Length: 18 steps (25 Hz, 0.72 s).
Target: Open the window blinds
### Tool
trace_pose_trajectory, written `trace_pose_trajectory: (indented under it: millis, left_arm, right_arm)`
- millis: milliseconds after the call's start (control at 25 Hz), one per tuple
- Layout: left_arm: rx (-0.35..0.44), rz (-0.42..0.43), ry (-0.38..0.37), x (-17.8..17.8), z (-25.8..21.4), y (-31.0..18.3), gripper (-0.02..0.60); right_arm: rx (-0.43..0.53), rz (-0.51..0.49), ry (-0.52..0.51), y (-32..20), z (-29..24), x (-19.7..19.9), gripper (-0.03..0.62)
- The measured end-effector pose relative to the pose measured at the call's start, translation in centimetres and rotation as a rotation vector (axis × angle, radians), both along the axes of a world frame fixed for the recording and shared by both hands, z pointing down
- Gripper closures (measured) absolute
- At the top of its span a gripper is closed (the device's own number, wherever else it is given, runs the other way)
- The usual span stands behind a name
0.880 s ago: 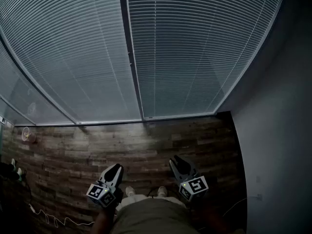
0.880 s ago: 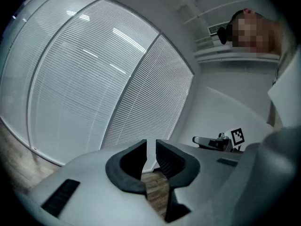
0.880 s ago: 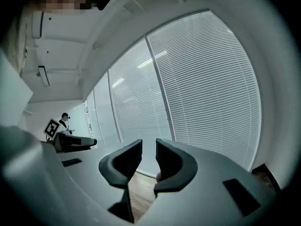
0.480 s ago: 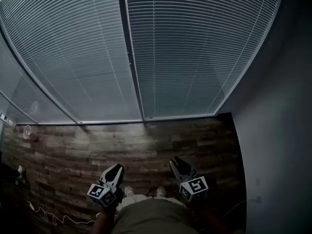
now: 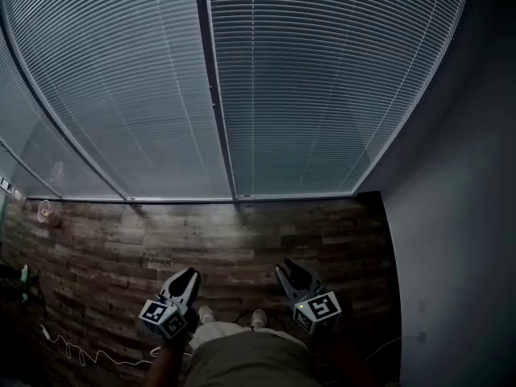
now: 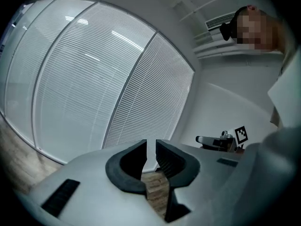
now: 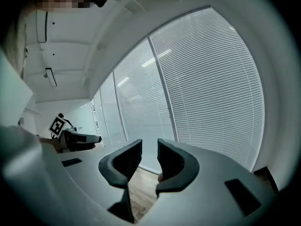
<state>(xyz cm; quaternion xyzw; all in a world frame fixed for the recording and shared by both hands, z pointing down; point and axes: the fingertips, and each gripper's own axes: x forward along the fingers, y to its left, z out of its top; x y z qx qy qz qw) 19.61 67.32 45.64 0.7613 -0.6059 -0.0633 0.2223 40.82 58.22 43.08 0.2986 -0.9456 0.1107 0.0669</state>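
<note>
**Window blinds point(image 5: 322, 79) shut; left gripper point(image 5: 189, 276) and right gripper point(image 5: 284, 269) being held low, both empty**

Position: the window blinds are being faced straight on in the head view. The slats are lying flat-shut across every pane and hanging down to the line where the wooden floor point(image 5: 242, 240) begins. The two main panels are being divided by a dark upright frame post point(image 5: 211, 95). Daylight is being let through only as a pale, even glow.

Left: the left gripper is being carried low in front of the person, well short of the window blinds and touching nothing. In the left gripper view its jaws are being kept a narrow slit apart. Nothing is being held between them; only floor boards and the foot of the blinds are being seen through the gap.

Right: the right gripper is being carried beside the left gripper, apart from it, and likewise clear of the window blinds. In the right gripper view its jaws are being held released, with a somewhat wider gap than the left pair and only floor showing between them.

Each gripper is being caught off to the side in the other's view.

Surroundings: shoes point(image 5: 206, 314) are being seen on the floor just below the two grippers. The scene is being bounded at the right by a grey wall point(image 5: 459, 216). A thin pale cable point(image 5: 81, 353) is lying loose on the floor at lower left.
</note>
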Motion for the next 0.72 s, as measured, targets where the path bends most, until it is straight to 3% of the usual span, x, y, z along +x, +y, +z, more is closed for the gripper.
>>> trace_pose_trajectory:
  millis: [400,720]
  left_arm:
    - [-0.009,-0.036,0.005,0.6,-0.1,1.4,0.508]
    - [-0.015,-0.052,0.024,-3.2,0.5,1.1,0.508]
  right_arm:
    - [0.004,-0.007,-0.007,0.4,-0.7,1.1,0.496]
    - [0.004,-0.012,-0.008,-0.4,-1.1,-2.3,0.496]
